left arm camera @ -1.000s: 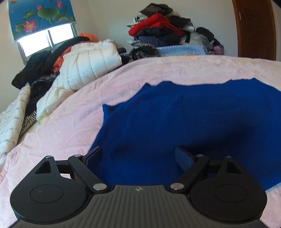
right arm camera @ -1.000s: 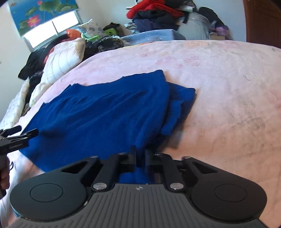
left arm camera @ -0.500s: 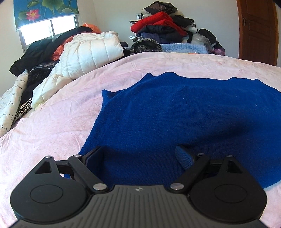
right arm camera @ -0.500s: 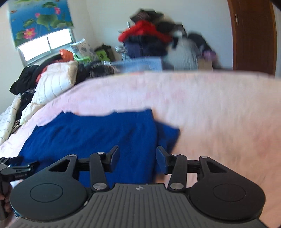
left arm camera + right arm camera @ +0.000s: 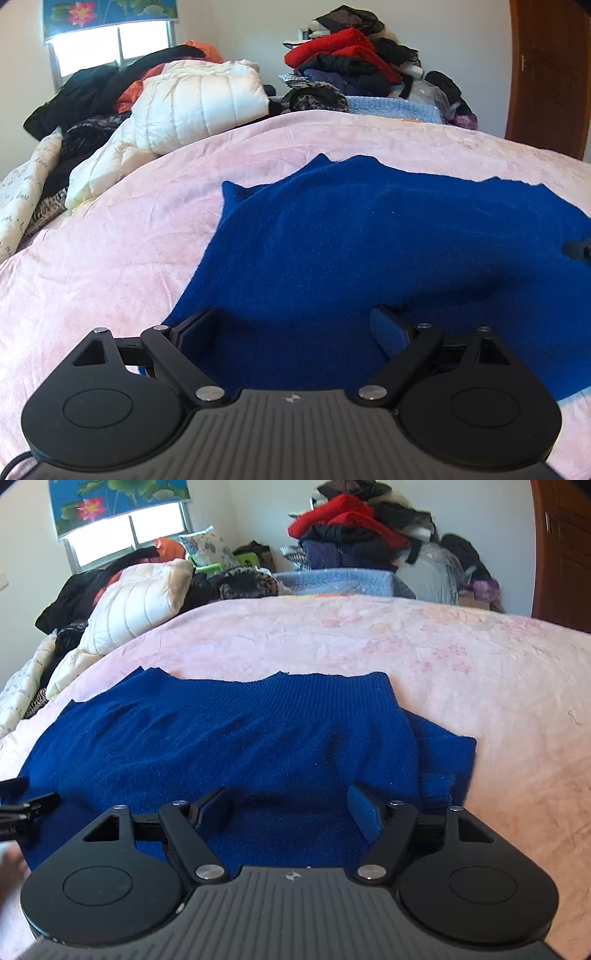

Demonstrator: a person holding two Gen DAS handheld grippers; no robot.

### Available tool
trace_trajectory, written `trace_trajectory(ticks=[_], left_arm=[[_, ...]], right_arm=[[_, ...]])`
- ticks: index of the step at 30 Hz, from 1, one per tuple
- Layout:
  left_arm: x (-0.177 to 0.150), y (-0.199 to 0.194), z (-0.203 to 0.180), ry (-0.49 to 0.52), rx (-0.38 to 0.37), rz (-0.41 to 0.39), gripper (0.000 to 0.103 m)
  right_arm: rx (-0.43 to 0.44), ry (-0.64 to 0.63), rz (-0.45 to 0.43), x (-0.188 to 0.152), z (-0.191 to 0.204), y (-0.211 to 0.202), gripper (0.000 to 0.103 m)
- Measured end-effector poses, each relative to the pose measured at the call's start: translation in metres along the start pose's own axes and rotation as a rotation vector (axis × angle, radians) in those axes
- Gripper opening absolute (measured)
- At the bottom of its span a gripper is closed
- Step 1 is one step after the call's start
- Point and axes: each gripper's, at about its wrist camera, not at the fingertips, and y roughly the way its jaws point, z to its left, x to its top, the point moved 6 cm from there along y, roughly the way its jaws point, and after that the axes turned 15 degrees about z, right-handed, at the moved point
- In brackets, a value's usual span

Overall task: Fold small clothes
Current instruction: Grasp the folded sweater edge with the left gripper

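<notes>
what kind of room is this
Most likely a bedroom in a home. A bed with a pink bedspread fills the view, a blue knit garment lies spread on it, and piles of clothes and a white puffer jacket sit behind.

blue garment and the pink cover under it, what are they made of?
Blue garment: looks like knit, maybe wool or acrylic; ribbed rows and a fuzzy matte nap show. Pink cover: thin woven cloth, probably cotton, matte, finely creased, with a faint flower print.

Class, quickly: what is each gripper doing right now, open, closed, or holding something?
Left gripper: open, holding nothing, above the blue sweater.
Right gripper: open, fingers have just been opening, nothing held.
</notes>
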Motion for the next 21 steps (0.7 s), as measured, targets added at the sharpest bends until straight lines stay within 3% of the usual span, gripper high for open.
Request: trace_trajectory(ticks=[4,8,9,14,18,20,21], left_arm=[[-0.021,-0.036,0.036,-0.29,-0.187,0.001,0.091],[-0.049,-0.039,0.073,-0.657,-0.378,0.07,0.091],[-0.051,-0.038,0.079,-0.724,-0.407,0.052,0.091],[-0.032,-0.018,0.084,-0.871,-0.493,0.059,0.091],[-0.014,-0.002,0.084,-0.921,-0.471,0.046,0.09],[-0.009,0.001,0.082,-0.924,-0.434,0.036,0.08],[-0.007,0.005,0.081,-0.912,-0.407,0.048,0.059]], right_arm=[[-0.038,-0.051,-0.063,-0.009,0.009,0.002,0.08],[0.019,-0.02,-0.075,-0.007,0.003,-0.001,0.084],[0.029,-0.016,-0.077,-0.007,0.002,-0.001,0.085],[0.049,-0.014,-0.079,-0.007,0.003,-0.001,0.088],[0.078,0.002,-0.087,-0.007,0.001,-0.003,0.089],[0.098,0.016,-0.093,-0.008,-0.001,-0.004,0.089],[0.108,0.023,-0.095,-0.008,-0.002,-0.005,0.089]])
